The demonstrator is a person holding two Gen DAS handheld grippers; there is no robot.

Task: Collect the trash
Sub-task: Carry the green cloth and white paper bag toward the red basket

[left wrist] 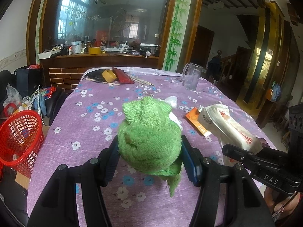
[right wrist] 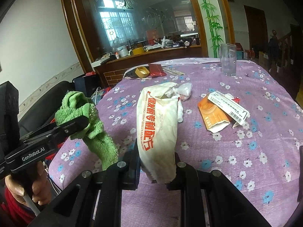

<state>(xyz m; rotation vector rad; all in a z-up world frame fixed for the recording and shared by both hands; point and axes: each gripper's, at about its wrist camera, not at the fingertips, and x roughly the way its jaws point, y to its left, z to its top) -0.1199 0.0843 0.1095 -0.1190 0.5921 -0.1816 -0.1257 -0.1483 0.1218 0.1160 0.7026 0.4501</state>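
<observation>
Holding a bunched green towel point(left wrist: 149, 138) between its two fingers, the left claw point(left wrist: 149, 160) is clenched on the cloth above the tabletop point(left wrist: 85, 128), which wears a purple cover with small flowers. The right claw point(right wrist: 157, 170) grips the lower end of a white paper bag point(right wrist: 159, 128) with red letters; the bag's open mouth points away, and some crumpled white wrapping shows inside it. Just beyond the bag a small clear plastic bag point(right wrist: 184, 90) lies on the cover. To the right an orange packet point(right wrist: 214, 115), torn open, lies flat with a white labelled slip point(right wrist: 229, 107) on top of it. A clear glass mug point(right wrist: 228, 59) stands upright near the far edge, and it looks empty. Beside the left edge of the tabletop a red mesh basket point(left wrist: 20, 138) is tilted; its content I cannot tell.
</observation>
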